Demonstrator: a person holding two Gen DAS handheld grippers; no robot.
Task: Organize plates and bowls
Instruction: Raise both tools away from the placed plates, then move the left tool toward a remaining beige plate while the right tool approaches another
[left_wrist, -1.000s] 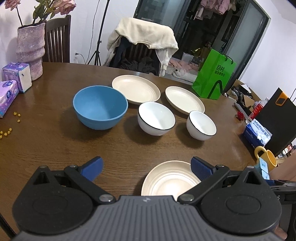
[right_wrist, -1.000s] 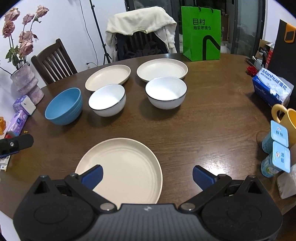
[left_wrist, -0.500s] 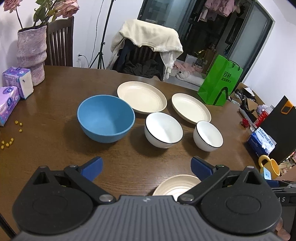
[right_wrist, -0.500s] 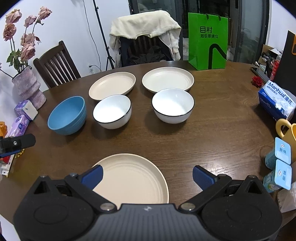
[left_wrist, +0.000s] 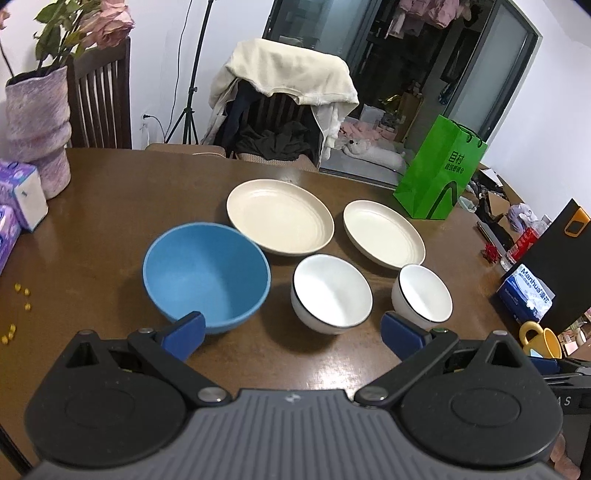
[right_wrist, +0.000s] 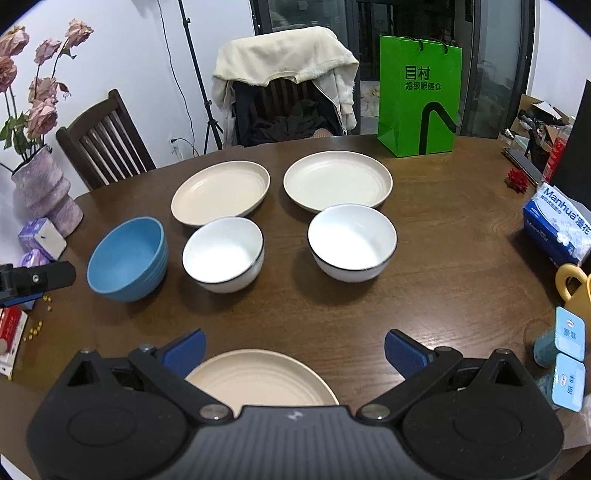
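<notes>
The round dark wooden bench (right_wrist: 424, 295) carries everything. The nearest ribbed cream plate (right_wrist: 258, 380) is half hidden under the right tool (right_wrist: 293, 350), whose blue pads stand released, holding nothing. Two more cream plates (right_wrist: 221, 192) lie at the back, apart. The blue bowl (left_wrist: 207, 277) has its near rim covered by the left tool (left_wrist: 291, 332), spread wide and empty. Two black-rimmed white bowls (left_wrist: 332, 291) sit beside it. The yellow mug (right_wrist: 574, 288) is cut off.

Glossy white bowls (right_wrist: 223, 254) and matt cream plates (right_wrist: 221, 192) sit on a smooth wooden table (right_wrist: 443, 229).
</notes>
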